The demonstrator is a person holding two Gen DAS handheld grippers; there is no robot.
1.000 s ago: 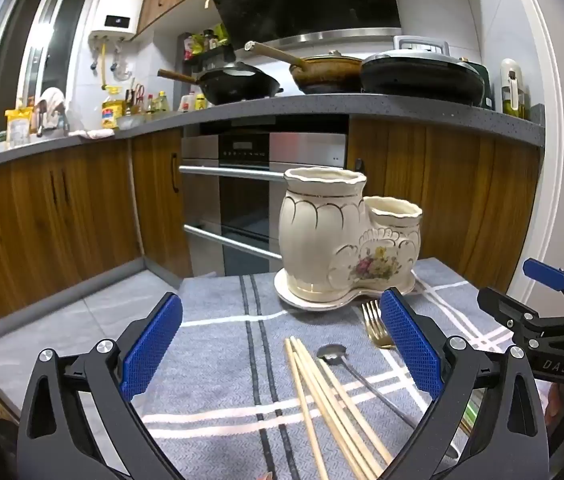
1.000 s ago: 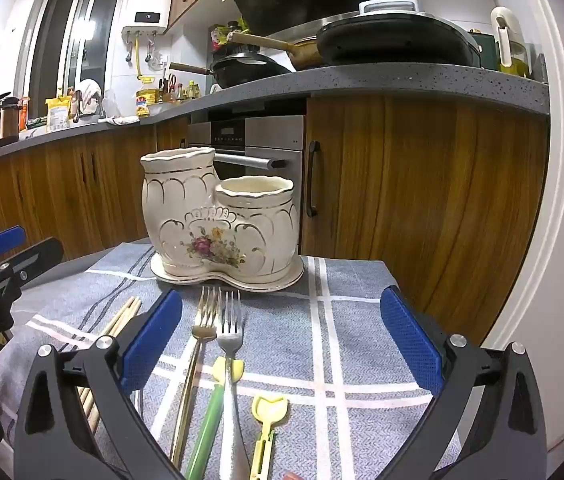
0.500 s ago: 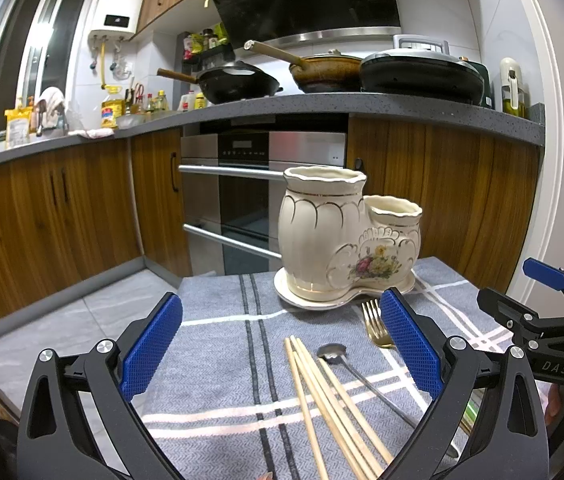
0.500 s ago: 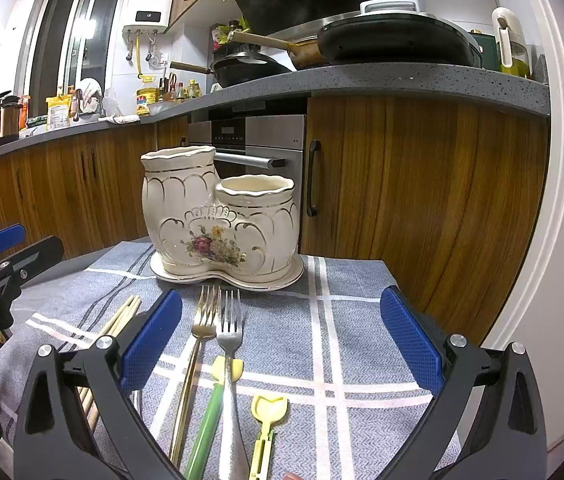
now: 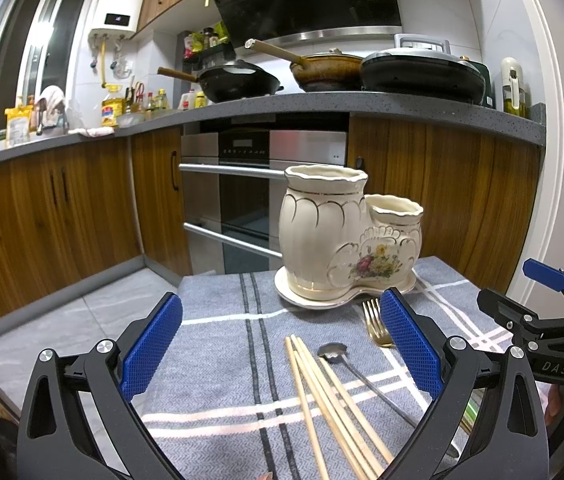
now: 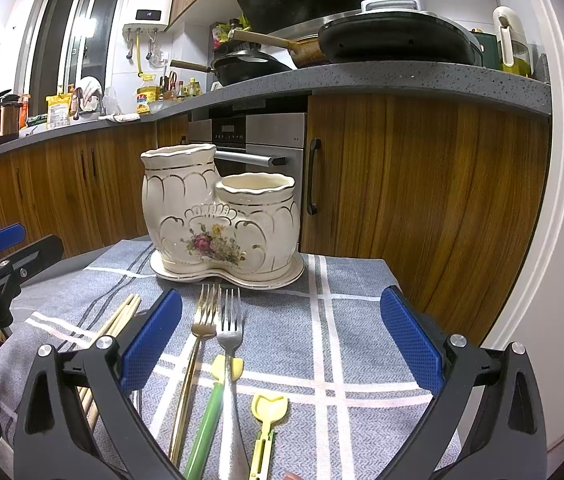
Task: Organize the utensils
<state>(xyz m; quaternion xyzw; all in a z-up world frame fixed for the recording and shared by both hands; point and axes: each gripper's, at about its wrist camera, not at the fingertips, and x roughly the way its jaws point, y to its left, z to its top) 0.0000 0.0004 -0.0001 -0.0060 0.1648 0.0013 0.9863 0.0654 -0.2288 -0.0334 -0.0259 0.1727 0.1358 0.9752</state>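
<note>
A cream two-pot ceramic utensil holder (image 5: 342, 240) (image 6: 217, 220) stands at the far end of a grey checked cloth (image 5: 221, 352) (image 6: 342, 320). Several wooden chopsticks (image 5: 330, 400) (image 6: 117, 316) and a silver spoon (image 5: 334, 350) lie below my open left gripper (image 5: 279, 344). A gold fork (image 6: 201, 320) (image 5: 374, 320), a silver fork (image 6: 230, 320), a green-handled utensil (image 6: 209, 412) and a yellow one (image 6: 267, 408) lie below my open right gripper (image 6: 282, 340). Both grippers are empty and hover above the cloth.
Wooden cabinets (image 6: 422, 208) and a steel oven (image 5: 249, 200) stand just behind the table. Pans (image 5: 422, 70) sit on the grey counter above. The white wall (image 6: 562, 280) is close on the right. The floor (image 5: 61, 320) drops off to the left.
</note>
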